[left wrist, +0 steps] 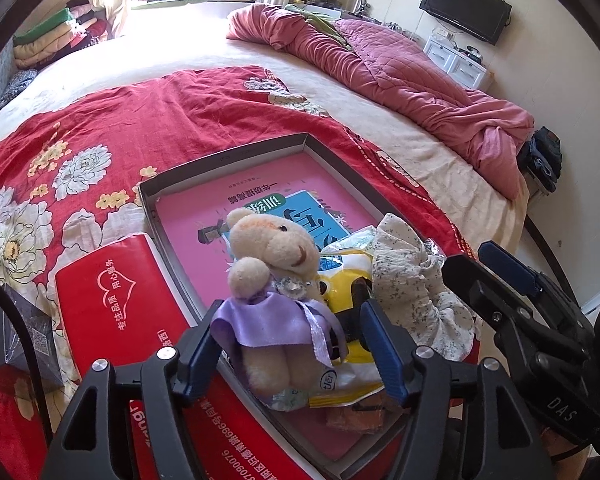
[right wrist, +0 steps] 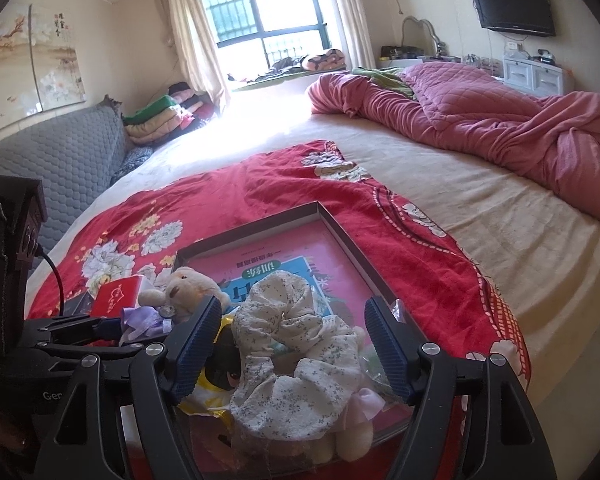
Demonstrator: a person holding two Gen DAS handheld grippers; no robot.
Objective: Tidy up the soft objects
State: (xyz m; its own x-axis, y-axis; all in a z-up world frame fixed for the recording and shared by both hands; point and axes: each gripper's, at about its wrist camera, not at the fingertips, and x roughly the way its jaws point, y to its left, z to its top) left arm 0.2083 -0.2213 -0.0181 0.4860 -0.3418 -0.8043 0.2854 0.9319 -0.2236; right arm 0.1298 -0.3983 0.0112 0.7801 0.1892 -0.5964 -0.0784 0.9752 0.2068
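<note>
Tongs first, nearest my lenses. Left tongs (left wrist: 300, 348) stand spread, blue pads either side of the plush bear (left wrist: 272, 280) in its purple dress; I see a gap at each pad, so nothing is gripped. The bear sits upright at the near edge of the shallow grey box (left wrist: 224, 158), partly over a yellow snack packet (left wrist: 348, 280).

Right tongs (right wrist: 296, 344) stand wide too, flanking the floral scrunchie (right wrist: 296, 364) without pressing it. The scrunchie lies in the box on top of the packet, just right of the bear. A small pale plush (right wrist: 356, 436) peeks from beneath it; I cannot tell what it is.

Under everything in the box lies a pink book (left wrist: 204, 216). A red tissue pack (left wrist: 116, 292) lies just outside the box's left wall, touching it.

Beyond, the box rests on a red floral sheet (left wrist: 148, 120) spread over the bed (right wrist: 440, 208). Farther off, a crumpled pink quilt (right wrist: 480, 112) lies on the far right side.
</note>
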